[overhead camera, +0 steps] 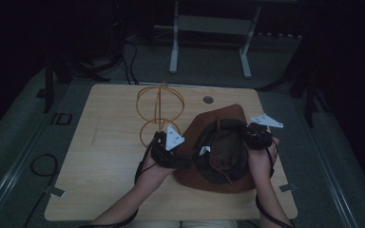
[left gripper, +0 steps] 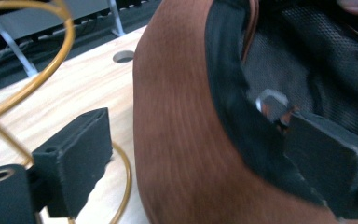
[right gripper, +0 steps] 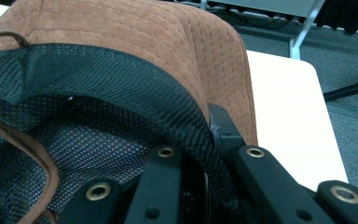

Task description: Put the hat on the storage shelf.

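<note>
The brown hat (overhead camera: 218, 152) lies brim-up on the tabletop (overhead camera: 109, 156), right of centre in the high view, likely so its opening can be spread and carried to the wire stand (overhead camera: 159, 111) just above-left of it. The right hand-held gripper (right gripper: 205, 158) is clamped on the dark mesh sweatband at the hat's right edge. The left hand-held gripper (left gripper: 191, 154), wrist angled inward from the lower left, straddles the opposite brim with jaws spread, not yet pinching.
</note>
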The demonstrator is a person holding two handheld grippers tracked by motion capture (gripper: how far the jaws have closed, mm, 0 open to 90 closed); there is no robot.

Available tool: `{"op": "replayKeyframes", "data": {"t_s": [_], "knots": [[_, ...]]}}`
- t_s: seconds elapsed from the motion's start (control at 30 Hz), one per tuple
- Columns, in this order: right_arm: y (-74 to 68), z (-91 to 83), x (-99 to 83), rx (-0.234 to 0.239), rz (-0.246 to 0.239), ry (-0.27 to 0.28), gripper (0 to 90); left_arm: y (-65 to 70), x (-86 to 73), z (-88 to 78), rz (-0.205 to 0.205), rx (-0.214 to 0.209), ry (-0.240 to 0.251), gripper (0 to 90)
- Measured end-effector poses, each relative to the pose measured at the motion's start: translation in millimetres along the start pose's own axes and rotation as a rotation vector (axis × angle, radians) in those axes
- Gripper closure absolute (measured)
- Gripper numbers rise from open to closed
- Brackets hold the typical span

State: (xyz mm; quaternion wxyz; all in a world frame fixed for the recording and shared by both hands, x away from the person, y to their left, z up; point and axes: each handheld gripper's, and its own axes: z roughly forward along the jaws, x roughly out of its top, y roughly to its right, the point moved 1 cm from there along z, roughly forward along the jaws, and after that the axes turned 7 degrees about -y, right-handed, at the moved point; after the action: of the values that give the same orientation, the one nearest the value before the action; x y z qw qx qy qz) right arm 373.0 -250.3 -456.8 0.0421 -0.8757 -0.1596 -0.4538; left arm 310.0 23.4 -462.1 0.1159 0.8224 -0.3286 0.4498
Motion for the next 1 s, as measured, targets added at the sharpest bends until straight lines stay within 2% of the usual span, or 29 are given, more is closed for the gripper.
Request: {"op": "replayKeyframes", "data": {"t_s": [0.2,0.3,0.37,0.4,0.53,0.63,0.77,0.87,0.93,1.0], "knots": [[-2.6,-16.0,-3.4,0.009,-0.005,0.033,84.1,13.7,19.0,21.4,0.026,-0.024,-0.018,12.8],[-6.0,-25.0,-4.6,0.017,-0.02,0.052,84.1,20.4,27.4,33.0,0.028,-0.008,-0.038,14.4],[-7.7,-30.5,-5.0,0.021,-0.028,0.063,84.1,24.5,32.0,40.3,0.043,0.024,-0.056,14.8],[-8.5,-33.3,-5.2,0.025,-0.027,0.067,84.1,25.4,33.8,43.4,0.039,0.037,-0.063,15.1],[-11.7,-42.8,-6.2,0.029,-0.042,0.084,84.1,26.0,39.2,52.4,0.016,0.047,-0.085,15.5],[-12.2,-46.4,-8.2,0.045,-0.034,0.085,84.1,25.9,39.6,59.9,0.003,0.063,-0.113,19.2],[-13.5,-49.7,-12.5,0.052,-0.033,0.08,84.1,23.9,38.2,65.1,0.019,0.07,-0.134,40.6],[-14.2,-49.9,-16.1,0.054,-0.033,0.071,84.0,23.8,38.9,63.7,0.046,0.105,-0.113,65.7],[-15.3,-49.5,-18.7,0.065,-0.031,0.06,84.0,23.0,40.7,61.7,0.048,0.124,-0.093,82.2],[-17.1,-49.8,-20.9,0.069,-0.037,0.059,83.8,21.0,43.8,59.5,0.04,0.125,-0.084,86.4]]}}
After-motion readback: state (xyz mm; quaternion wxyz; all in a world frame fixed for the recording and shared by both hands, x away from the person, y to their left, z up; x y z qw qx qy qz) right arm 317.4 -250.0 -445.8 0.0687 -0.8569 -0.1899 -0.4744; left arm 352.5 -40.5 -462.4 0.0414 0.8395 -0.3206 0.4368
